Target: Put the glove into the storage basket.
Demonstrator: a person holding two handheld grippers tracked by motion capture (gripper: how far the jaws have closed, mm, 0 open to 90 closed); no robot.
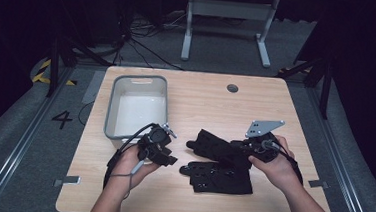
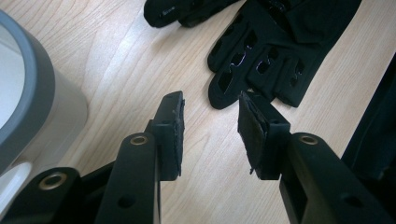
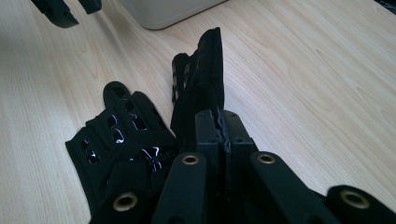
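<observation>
Our right claw (image 3: 224,126) is clamped thin on the far glove's (image 3: 198,84) cuff; left claw (image 2: 210,126) gapes empty by the near glove (image 2: 261,60). That slim pinch could slip, dropping it short of the grey bin (image 1: 138,82).

Two black gloves (image 1: 220,163) (finger holes cut out) on the wooden table, one lifted on edge.
</observation>
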